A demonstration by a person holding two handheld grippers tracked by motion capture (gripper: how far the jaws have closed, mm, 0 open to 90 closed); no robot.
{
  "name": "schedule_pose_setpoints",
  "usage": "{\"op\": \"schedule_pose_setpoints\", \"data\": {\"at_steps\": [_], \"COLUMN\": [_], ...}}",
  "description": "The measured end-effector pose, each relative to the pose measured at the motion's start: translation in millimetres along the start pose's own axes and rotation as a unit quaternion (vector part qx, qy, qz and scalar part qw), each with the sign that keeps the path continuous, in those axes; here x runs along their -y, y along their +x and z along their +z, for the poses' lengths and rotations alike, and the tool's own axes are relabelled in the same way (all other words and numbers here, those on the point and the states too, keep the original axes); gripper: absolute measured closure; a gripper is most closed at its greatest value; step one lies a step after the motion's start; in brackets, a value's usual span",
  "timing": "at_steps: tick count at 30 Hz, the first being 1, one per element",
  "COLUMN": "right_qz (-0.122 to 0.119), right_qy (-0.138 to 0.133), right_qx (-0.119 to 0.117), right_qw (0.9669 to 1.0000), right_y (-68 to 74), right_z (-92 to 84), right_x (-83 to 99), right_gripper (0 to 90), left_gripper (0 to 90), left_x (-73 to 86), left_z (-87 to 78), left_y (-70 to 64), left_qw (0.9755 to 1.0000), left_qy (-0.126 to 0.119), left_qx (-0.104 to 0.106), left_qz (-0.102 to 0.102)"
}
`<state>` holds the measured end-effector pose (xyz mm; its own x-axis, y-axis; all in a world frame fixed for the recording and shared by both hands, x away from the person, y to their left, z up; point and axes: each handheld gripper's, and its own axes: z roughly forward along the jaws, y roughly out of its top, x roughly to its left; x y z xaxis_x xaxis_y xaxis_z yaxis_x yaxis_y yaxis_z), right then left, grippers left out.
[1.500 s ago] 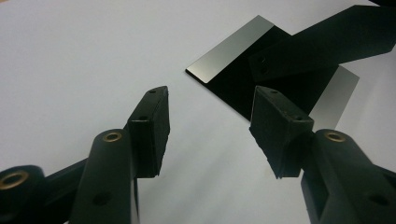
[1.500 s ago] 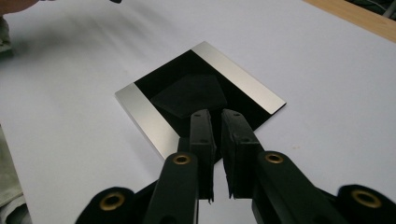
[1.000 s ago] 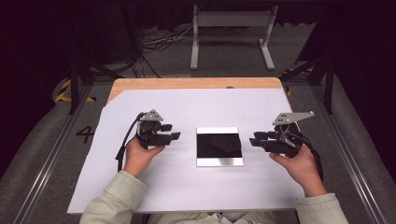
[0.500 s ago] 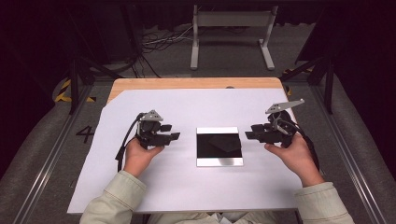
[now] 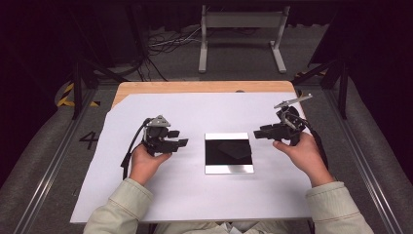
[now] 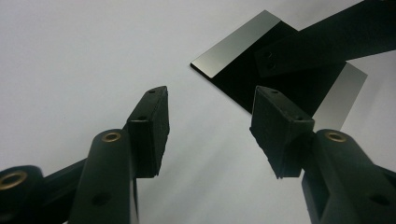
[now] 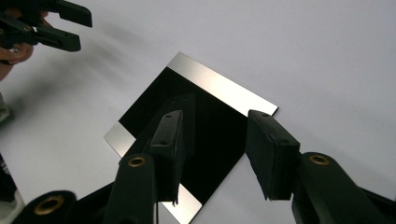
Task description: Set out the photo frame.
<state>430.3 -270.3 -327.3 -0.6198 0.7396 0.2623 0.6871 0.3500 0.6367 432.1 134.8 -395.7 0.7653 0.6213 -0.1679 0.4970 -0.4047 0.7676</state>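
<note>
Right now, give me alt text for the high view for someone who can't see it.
A shiny dark square plate lies on a white table between a person's two hand-held grippers. The left gripper and right gripper both point at it, jaws open, touching nothing.

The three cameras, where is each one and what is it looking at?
High view: sits above the person's side, looks forward and down on the white table; both forearms, the left gripper and the right gripper show.
Left gripper view: rides on the left gripper, looks along its open jaws at the mirror plate.
Right gripper view: rides on the right gripper, looks down on the mirror plate; the other hand's gripper shows at top left.
Shared: all three see the mirror plate.
</note>
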Motion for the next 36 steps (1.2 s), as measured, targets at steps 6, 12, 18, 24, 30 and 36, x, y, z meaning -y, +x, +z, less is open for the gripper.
{"op": "schedule_pose_setpoints", "data": {"at_steps": [6, 12, 18, 24, 30, 36], "right_qz": [0.047, 0.086, 0.102, 0.110, 0.112, 0.112], "right_qy": [0.008, 0.022, 0.038, 0.055, 0.062, 0.072], "right_qx": [-0.022, -0.049, -0.063, -0.074, -0.082, -0.086], "right_qw": [0.9986, 0.9949, 0.9921, 0.9897, 0.9884, 0.9874], "right_y": [-9.1, -13.9, -16.2, -15.2, -13.0, -10.7], "right_z": [7.4, 17.5, 32.8, 44.2, 50.2, 55.4], "right_x": [-0.8, 0.0, 4.9, 7.5, 7.8, 8.5], "right_gripper": [53.1, 52.0, 49.4, 48.2, 47.5, 46.8], "left_gripper": [47.1, 47.1, 47.2, 47.1, 47.1, 47.1], "left_x": [0.8, 3.1, 5.5, 6.4, 7.0, 7.2], "left_z": [-0.1, -1.6, -3.9, -3.9, -4.2, -3.5], "left_y": [0.5, 0.4, 0.4, 0.7, 1.4, 1.1], "left_qw": [1.0000, 1.0000, 1.0000, 1.0000, 0.9999, 0.9999], "left_qy": [0.002, 0.002, 0.002, 0.005, 0.005, 0.005], "left_qx": [0.000, -0.002, -0.007, -0.008, -0.009, -0.008], "left_qz": [0.002, -0.002, -0.004, -0.004, -0.004, -0.005]}}
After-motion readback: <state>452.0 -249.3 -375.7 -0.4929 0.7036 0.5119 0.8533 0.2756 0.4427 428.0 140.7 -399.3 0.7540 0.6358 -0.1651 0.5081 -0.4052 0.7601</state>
